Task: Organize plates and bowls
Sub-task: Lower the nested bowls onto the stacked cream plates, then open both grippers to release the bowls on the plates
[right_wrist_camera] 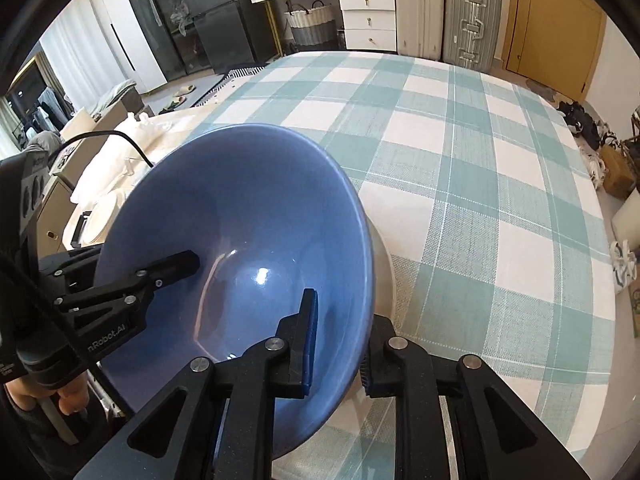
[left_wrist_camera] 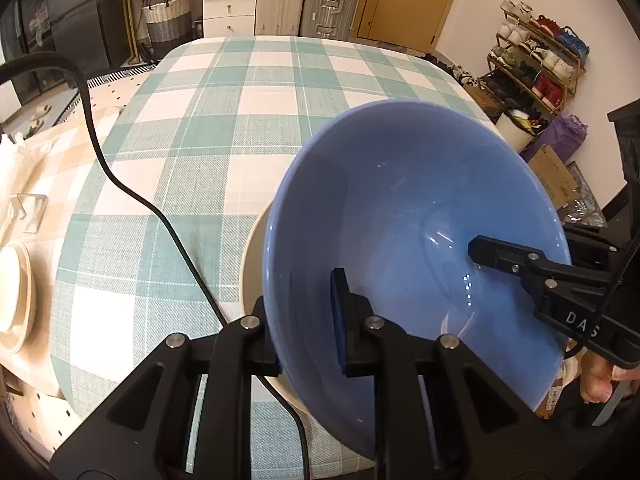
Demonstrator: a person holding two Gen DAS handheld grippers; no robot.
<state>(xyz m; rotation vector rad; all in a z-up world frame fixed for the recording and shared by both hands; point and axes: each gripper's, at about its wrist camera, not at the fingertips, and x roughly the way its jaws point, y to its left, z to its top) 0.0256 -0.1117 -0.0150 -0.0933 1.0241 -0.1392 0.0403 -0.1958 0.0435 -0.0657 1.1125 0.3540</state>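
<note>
The left gripper (left_wrist_camera: 306, 320) pinched the left rim of the blue bowl (left_wrist_camera: 420, 216), one finger inside the wall and one outside, while the right gripper (right_wrist_camera: 338, 344) clamped the opposite rim the same way, its inner finger (left_wrist_camera: 500, 256) reaching across the glazed hollow in the left view. Holding both sides at once probably steadied a wide, slick bowl that a single pinch could let swing. The bowl was tilted, with a cream plate (left_wrist_camera: 252, 264) showing just under its lower edge; whether the two touched could not be told, though the pose suggested the bowl was being set onto or lifted off it. Both lay at the near edge of a table under a teal-and-white checked cloth (left_wrist_camera: 224, 128), with a black cable (left_wrist_camera: 132, 196) trailing over it. To the left, a stack of cream dishes (left_wrist_camera: 14, 292) sat on a beige checked surface. Beyond the far edge stood white drawers (right_wrist_camera: 370, 20), suitcases (right_wrist_camera: 472, 20), a woven basket (right_wrist_camera: 312, 20) and, at right, a shoe rack (left_wrist_camera: 540, 56).
</note>
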